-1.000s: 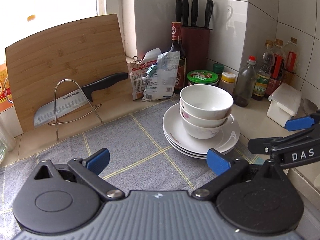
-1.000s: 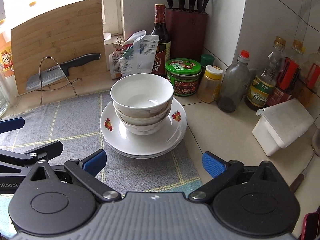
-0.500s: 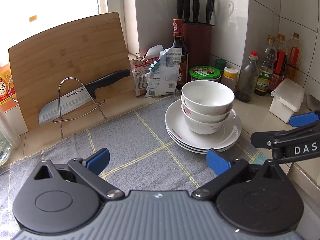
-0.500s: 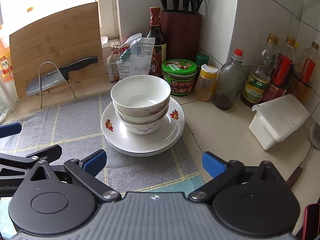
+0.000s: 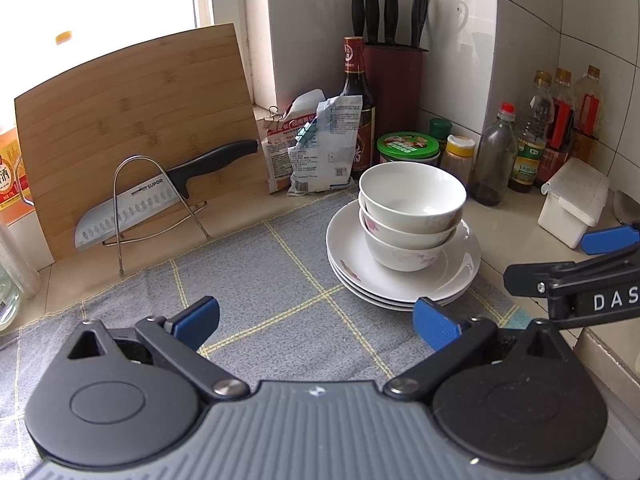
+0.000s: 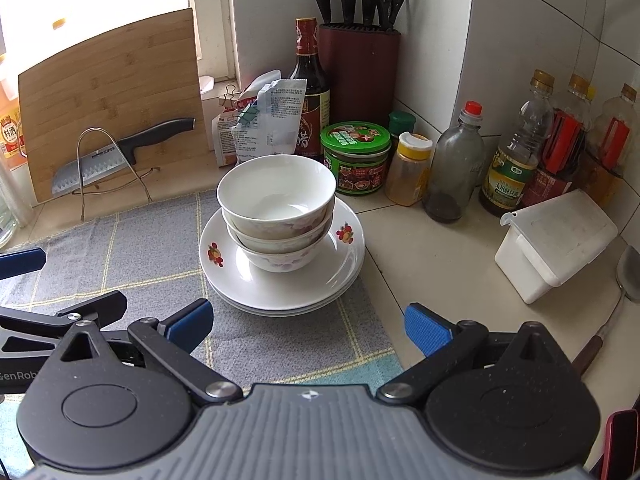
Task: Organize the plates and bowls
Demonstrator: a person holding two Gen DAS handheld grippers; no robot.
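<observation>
Ahead of both claws, left [image 5: 316, 320] & right [image 6: 308, 322], wide open, empty: bowl stack [image 6: 277, 212] on plates [image 6: 280, 280].

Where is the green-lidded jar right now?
In the right wrist view, the green-lidded jar stands behind the bowl stack, between the dark sauce bottle and the yellow-capped jar.

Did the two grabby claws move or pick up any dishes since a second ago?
Both just backed off a little: the stack of bowls and plates looks slightly smaller and farther in both views. The left gripper and right gripper picked up nothing; both stay wide open and empty. The dishes sit stacked on the grey cloth as before, and the knife hasn't moved.
</observation>
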